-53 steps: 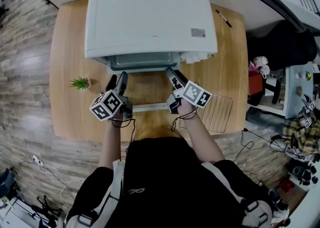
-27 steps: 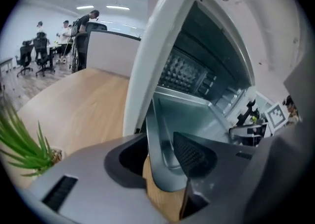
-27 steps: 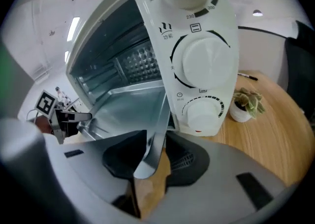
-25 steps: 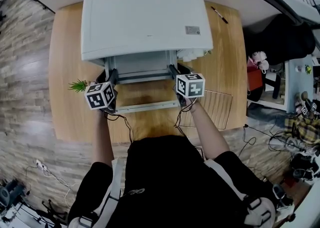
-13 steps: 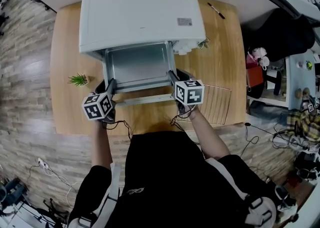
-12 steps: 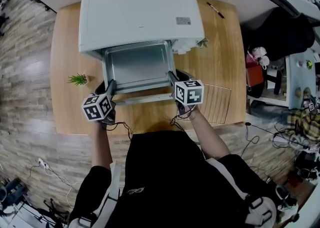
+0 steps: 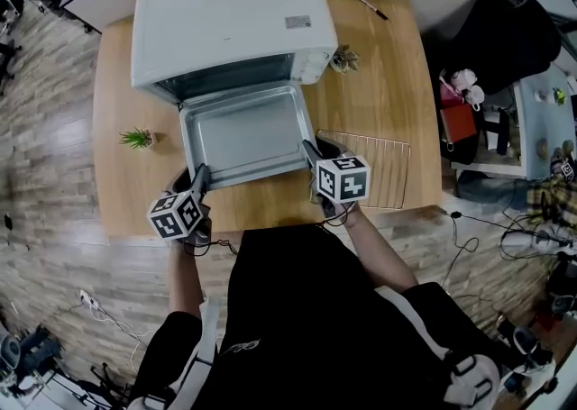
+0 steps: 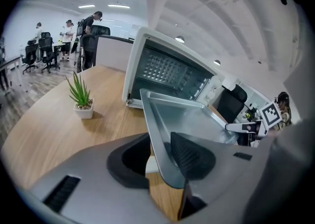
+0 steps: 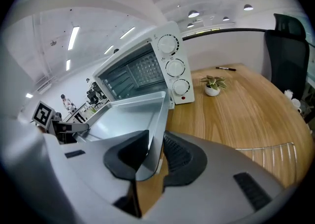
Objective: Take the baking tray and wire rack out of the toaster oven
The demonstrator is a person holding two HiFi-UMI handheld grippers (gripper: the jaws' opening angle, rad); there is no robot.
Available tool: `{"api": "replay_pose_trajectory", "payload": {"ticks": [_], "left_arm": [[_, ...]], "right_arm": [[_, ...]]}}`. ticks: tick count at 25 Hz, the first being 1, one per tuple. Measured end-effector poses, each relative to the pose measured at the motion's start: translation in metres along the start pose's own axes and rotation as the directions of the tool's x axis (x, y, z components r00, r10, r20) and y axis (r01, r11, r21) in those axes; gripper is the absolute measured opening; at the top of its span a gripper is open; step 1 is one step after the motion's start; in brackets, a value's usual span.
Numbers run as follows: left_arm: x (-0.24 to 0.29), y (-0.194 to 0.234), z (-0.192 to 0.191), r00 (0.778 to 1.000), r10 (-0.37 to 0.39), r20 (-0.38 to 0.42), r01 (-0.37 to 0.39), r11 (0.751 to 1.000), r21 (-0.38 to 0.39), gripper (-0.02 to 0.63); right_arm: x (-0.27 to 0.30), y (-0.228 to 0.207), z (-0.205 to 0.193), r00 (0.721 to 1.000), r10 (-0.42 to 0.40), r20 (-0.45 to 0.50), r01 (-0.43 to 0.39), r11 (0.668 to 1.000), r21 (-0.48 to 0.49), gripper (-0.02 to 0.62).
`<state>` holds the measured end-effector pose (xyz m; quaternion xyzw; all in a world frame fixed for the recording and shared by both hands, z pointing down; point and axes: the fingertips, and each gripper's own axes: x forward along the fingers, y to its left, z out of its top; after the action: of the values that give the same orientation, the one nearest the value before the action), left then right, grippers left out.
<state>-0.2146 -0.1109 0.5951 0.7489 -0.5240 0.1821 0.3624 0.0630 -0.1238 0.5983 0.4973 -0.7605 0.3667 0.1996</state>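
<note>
The silver baking tray (image 7: 243, 133) hangs level in front of the white toaster oven (image 7: 225, 25), its far edge close to the open mouth. My left gripper (image 7: 200, 176) is shut on the tray's near left corner; its jaws have just been closing on that rim (image 8: 152, 134). My right gripper (image 7: 311, 149) is shut on the near right corner, the rim (image 9: 158, 124) standing between its pads. The wire rack (image 7: 374, 169) lies flat on the table to the right of the tray. In both gripper views the oven (image 8: 167, 73) (image 9: 147, 73) shows an open, dark inside.
A small potted plant (image 7: 137, 139) stands left of the tray, another (image 7: 343, 59) right of the oven by its knobs. A pen (image 7: 371, 7) lies at the back right. The table edge (image 7: 270, 223) runs just below both grippers. People stand far off in the left gripper view.
Both grippers have drawn back toward the person with the tray between them. The tray has slid out of the oven and now shows nearly whole.
</note>
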Motion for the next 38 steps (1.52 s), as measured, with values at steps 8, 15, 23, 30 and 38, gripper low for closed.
{"api": "replay_pose_trajectory", "payload": {"ticks": [8, 15, 23, 30, 38], "left_arm": [[0.012, -0.085, -0.023, 0.993, -0.104, -0.06, 0.109, 0.991, 0.083, 0.135], [0.045, -0.179, -0.046, 0.964, -0.23, -0.136, 0.25, 0.955, 0.161, 0.135], [0.073, -0.265, -0.085, 0.927, -0.301, -0.224, 0.35, 0.91, 0.223, 0.135], [0.088, -0.283, -0.119, 0.923, -0.265, -0.28, 0.335, 0.911, 0.242, 0.137], [0.107, -0.275, -0.139, 0.916, -0.239, -0.323, 0.318, 0.922, 0.219, 0.137]], "right_arm": [[-0.078, -0.059, -0.041, 0.994, -0.101, 0.046, 0.096, 0.991, 0.095, 0.1], [-0.151, -0.13, -0.086, 0.968, -0.24, 0.069, 0.22, 0.951, 0.216, 0.1], [-0.22, -0.19, -0.133, 0.932, -0.358, 0.058, 0.327, 0.898, 0.296, 0.1], [-0.228, -0.217, -0.16, 0.926, -0.377, 0.027, 0.351, 0.883, 0.313, 0.098], [-0.21, -0.229, -0.177, 0.924, -0.381, -0.029, 0.37, 0.874, 0.315, 0.098]]}}
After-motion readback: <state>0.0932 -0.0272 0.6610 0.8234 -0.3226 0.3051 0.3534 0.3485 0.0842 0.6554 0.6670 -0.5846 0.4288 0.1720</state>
